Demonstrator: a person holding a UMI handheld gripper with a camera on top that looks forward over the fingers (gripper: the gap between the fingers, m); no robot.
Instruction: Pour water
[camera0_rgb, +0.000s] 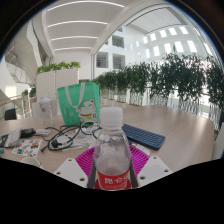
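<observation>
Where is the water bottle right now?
In the gripper view, the water bottle stands between the gripper fingers, which press on it from both sides, with the dark keyboard just behind it.

The handheld two-finger gripper (113, 160) points forward and level, its white fingers reaching ahead. Both magenta pads (88, 156) press against a clear plastic water bottle with a white cap (112, 150) held upright between them.

A pale surface (185, 140) carries everything. On it lie a flat dark keyboard (146, 136) just right of the bottle, a tangle of black cables (68, 134) to the left, a green bag (78, 102) standing behind the cables, and small scattered items (22, 146) further left, too small to name.
</observation>
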